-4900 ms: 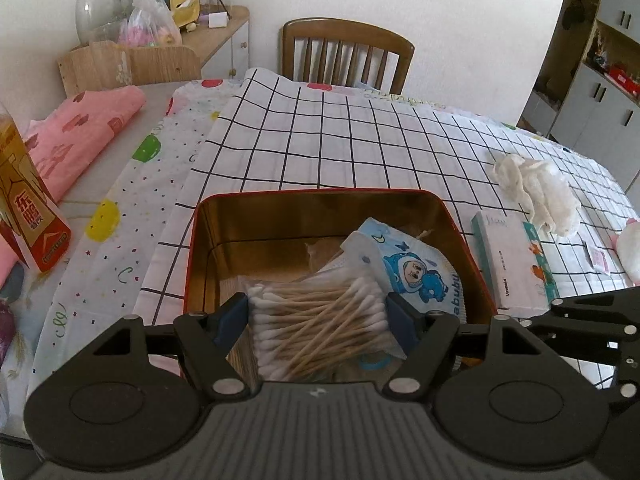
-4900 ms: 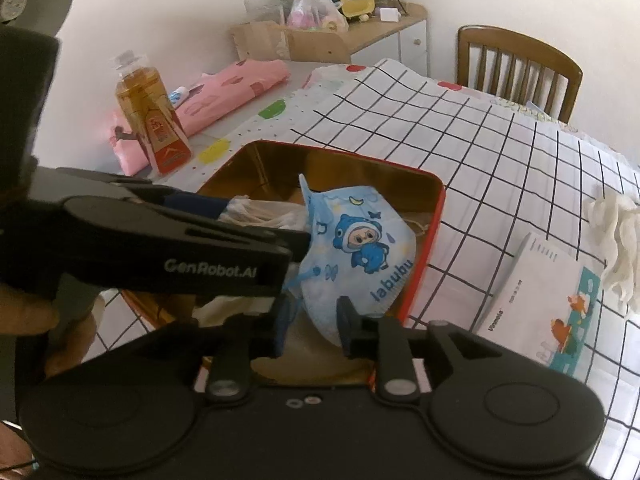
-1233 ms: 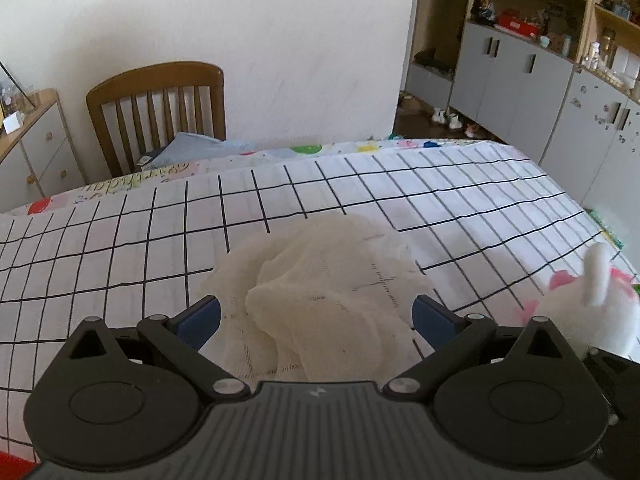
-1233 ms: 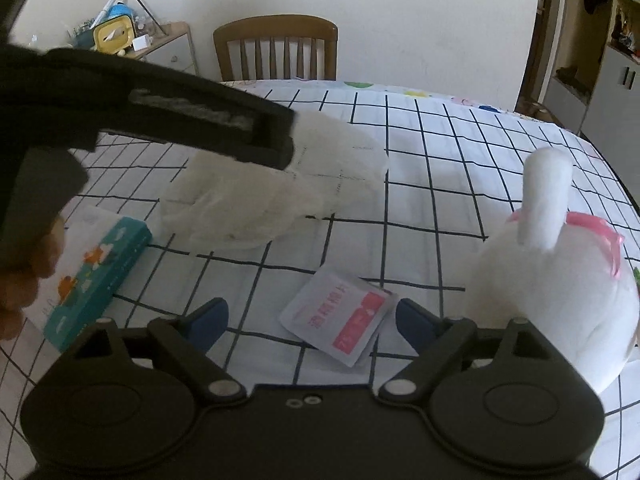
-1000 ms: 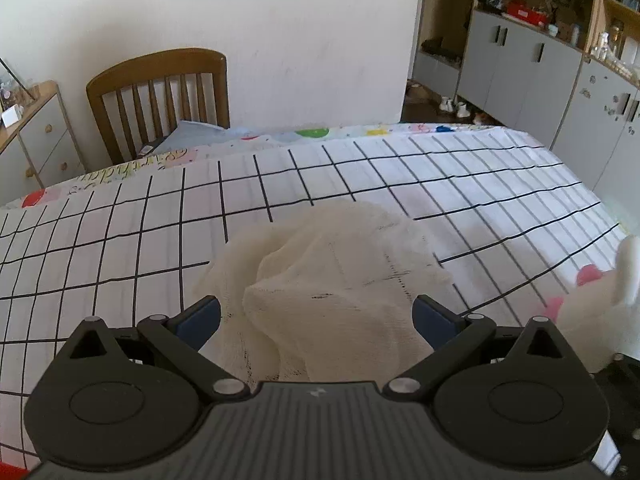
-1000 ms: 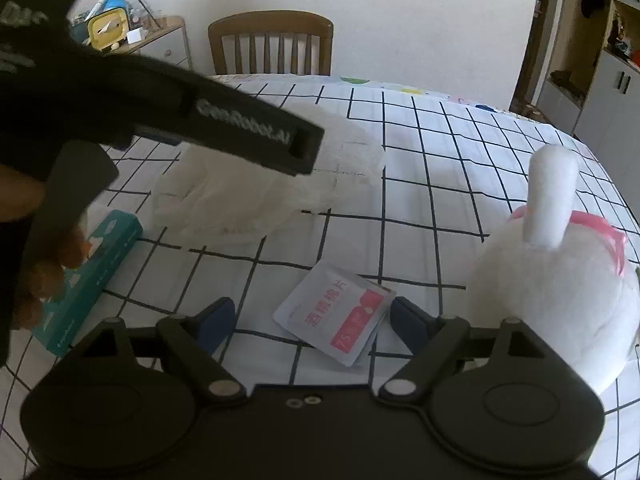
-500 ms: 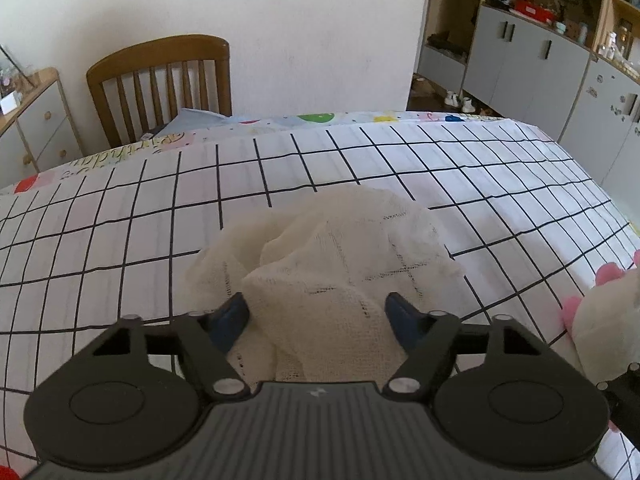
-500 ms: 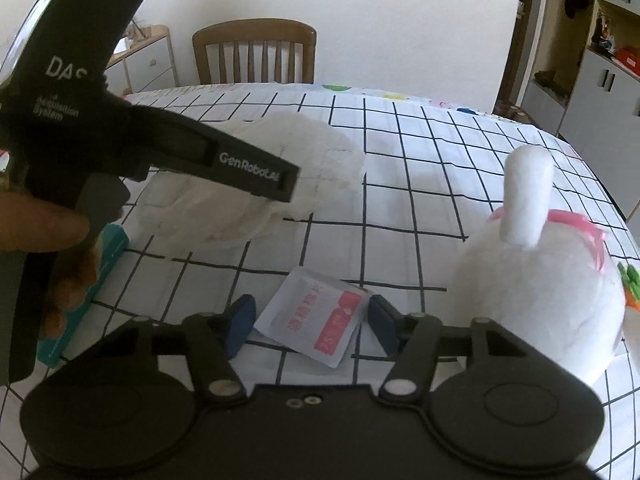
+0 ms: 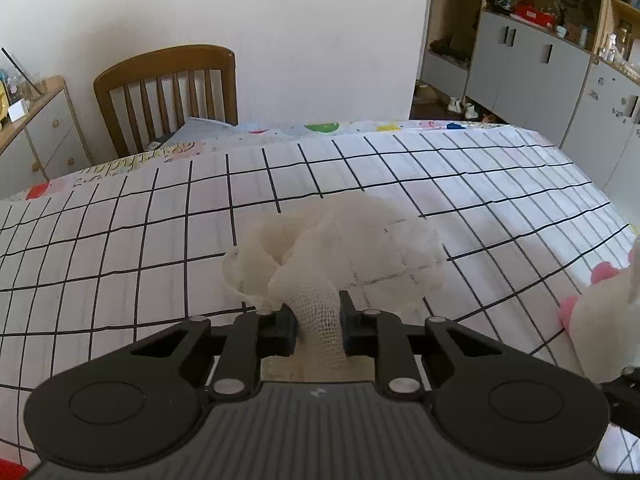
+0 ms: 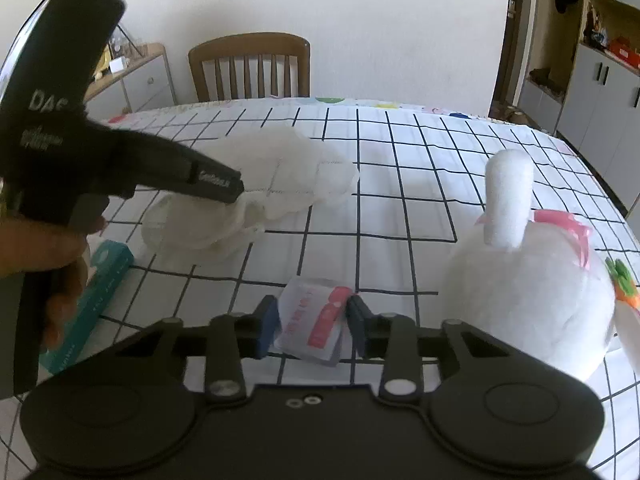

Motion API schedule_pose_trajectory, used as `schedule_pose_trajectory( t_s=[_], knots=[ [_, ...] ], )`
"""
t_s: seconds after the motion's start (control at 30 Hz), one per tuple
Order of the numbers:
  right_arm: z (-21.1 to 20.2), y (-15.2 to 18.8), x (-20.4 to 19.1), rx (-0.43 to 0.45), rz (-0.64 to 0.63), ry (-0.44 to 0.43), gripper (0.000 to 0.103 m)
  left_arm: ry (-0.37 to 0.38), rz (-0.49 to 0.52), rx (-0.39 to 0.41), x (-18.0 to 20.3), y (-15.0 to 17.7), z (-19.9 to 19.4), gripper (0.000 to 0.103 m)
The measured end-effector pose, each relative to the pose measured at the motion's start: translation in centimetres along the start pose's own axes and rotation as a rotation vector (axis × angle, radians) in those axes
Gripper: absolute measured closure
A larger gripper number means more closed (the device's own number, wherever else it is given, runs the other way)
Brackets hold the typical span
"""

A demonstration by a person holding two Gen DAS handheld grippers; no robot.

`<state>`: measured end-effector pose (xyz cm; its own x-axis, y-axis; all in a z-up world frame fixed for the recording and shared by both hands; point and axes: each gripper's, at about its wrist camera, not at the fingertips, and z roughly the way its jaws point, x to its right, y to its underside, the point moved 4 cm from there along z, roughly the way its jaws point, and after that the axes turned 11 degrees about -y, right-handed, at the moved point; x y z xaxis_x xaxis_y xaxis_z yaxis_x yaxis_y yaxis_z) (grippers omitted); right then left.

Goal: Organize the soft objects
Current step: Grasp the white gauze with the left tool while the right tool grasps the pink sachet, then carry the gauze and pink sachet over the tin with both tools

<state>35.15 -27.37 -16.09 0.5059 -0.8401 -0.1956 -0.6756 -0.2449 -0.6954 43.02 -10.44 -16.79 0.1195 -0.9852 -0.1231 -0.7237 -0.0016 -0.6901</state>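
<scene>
Gauze cloth pinched in left claw, right claw clamping small packet

Bright, even daylight, soft shadows, strong fisheye bending at edges; right wrist view slightly motion-blurred.

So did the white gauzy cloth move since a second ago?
Yes. The gauze cloth is bunched up between the left gripper fingers, covering fewer tablecloth squares.

Black plastic left gripper, body: "DAS" in white capitals; a smaller white line beneath, blurred, unreadable.
Left gripper, finger: white lettering starting "GenRo", remainder blurred.
White-and-red flat sachet: red print, illegible.
Teal cardboard box: white print, illegible.
</scene>
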Motion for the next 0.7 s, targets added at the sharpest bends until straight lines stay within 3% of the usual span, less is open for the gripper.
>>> schedule_pose_trajectory(
  t_s=[0.03, 0.47, 0.7],
  knots=[
    [-0.1, 0.0, 0.1, 0.003, 0.004, -0.009, 0.088, 0.004, -0.001, 0.002, 0.0, 0.0, -0.2, 0.085],
    [-3.4, -0.1, -0.4, 0.056, -0.022, -0.048, 0.098, 0.056, -0.01, 0.048, -1.0, 0.1, -4.0, 0.089],
    [-6.0, -0.8, -0.6, 0.087, -0.021, -0.075, 0.099, 0.068, -0.036, 0.07, -2.4, 0.0, -7.2, 0.089]
  ],
)
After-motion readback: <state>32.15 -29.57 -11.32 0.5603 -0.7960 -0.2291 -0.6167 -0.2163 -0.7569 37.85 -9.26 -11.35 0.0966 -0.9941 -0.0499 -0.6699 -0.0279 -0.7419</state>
